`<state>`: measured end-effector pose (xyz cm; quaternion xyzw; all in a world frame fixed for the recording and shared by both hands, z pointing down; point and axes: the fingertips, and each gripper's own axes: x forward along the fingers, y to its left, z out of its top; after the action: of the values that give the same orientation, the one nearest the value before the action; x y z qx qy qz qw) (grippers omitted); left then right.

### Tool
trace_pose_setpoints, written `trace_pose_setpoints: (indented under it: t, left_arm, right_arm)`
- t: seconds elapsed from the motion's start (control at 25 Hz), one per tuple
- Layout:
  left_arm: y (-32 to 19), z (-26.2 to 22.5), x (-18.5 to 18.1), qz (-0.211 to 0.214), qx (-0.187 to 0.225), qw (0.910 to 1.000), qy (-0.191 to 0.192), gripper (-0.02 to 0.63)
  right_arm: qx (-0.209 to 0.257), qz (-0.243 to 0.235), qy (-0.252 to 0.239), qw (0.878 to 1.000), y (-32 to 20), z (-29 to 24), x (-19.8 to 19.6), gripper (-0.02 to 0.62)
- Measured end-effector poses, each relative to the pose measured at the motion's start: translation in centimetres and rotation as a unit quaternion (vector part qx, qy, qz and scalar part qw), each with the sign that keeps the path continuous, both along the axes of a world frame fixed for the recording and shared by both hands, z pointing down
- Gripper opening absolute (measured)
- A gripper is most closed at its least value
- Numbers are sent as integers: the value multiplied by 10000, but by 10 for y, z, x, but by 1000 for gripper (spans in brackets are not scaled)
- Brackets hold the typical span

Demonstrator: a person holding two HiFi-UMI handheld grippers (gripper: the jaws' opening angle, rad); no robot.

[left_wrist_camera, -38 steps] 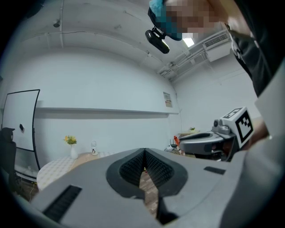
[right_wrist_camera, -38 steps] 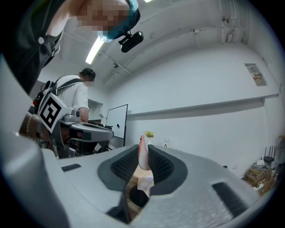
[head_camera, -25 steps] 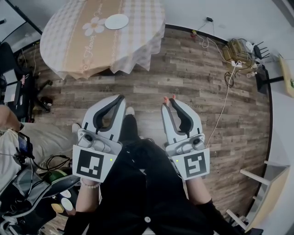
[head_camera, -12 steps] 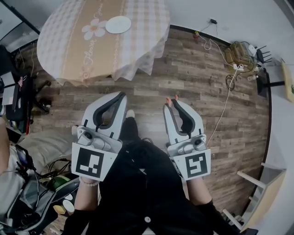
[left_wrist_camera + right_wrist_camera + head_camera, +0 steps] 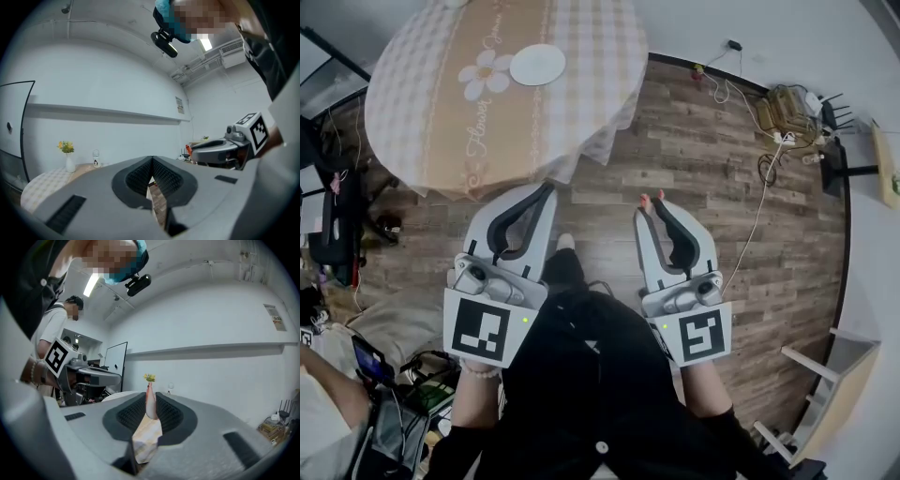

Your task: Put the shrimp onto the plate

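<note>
While the left tool (image 5: pixel 547 189) points forward closed, the right tool (image 5: pixel 651 202) clamps the shrimp (image 5: pixel 150 404).

The left gripper (image 5: pixel 152 160) has its jaws pressed together with nothing between them (wooden floor shows through the gap below). A vase (image 5: pixel 70 163) of yellow flowers stands on the worktop (image 5: pixel 40 185).

L gripper (image 5: pixel 546 189), R gripper (image 5: pixel 651 202) white, blk-lined; blk clothes (image 5: pixel 591 375).
</note>
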<state>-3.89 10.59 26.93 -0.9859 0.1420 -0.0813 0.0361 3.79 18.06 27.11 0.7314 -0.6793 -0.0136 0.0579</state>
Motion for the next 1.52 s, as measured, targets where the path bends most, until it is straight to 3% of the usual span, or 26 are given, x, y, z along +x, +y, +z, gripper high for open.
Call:
trace_pose_setpoints:
  t: [0.64, 1.08, 1.32, 1.52]
  left_arm:
    - [-99, 1, 10, -85, 73, 9999, 20, 0]
    - [-109, 5, 11, -68, 14, 9999, 75, 0]
    - [-121, 2, 9, -285, 72, 9995, 68, 0]
    - [-135, 0, 12, -513, 109, 9986, 52, 0]
  right_arm:
    - [-100, -111, 7, 9999, -98, 1, 7, 55]
    - [-48, -16, 68, 10000, -107, -1, 11, 55]
    - [178, -193, 125, 9996, -123, -12, 17, 55]
    - [87, -357, 171, 9992, -140, -6, 29, 55]
